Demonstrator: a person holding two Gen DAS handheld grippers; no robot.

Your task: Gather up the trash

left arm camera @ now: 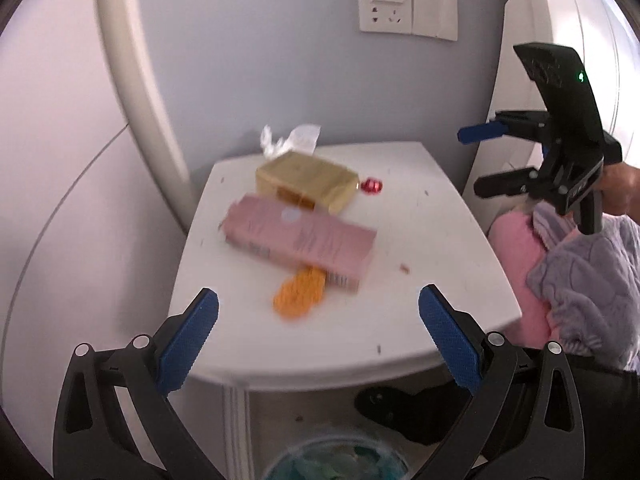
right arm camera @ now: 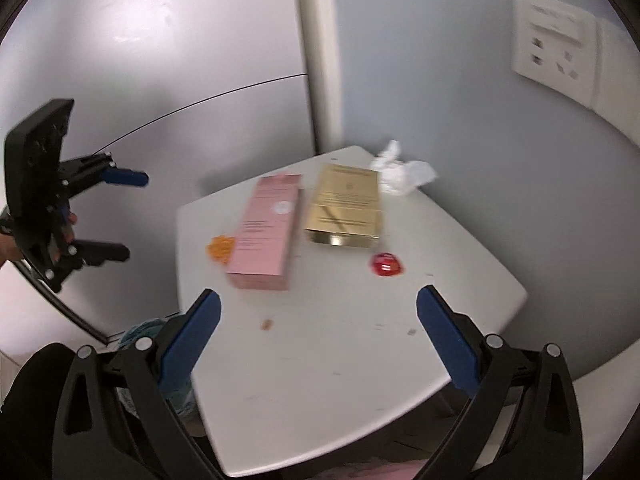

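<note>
While both tools hang spread wide and empty, the white table (right arm camera: 472, 296) carries all the trash. Largest, the pink box (left arm camera: 300, 240) lies ahead of the left tool (left arm camera: 318, 340), its long axis slanting across that tool's gap, nearer than to the right tool (right arm camera: 318, 340). Behind sits the gold box (right arm camera: 346, 206), then crumpled tissue (right arm camera: 402, 172), orange scrap (left arm camera: 298, 294), red wrapper (right arm camera: 386, 265).
</note>
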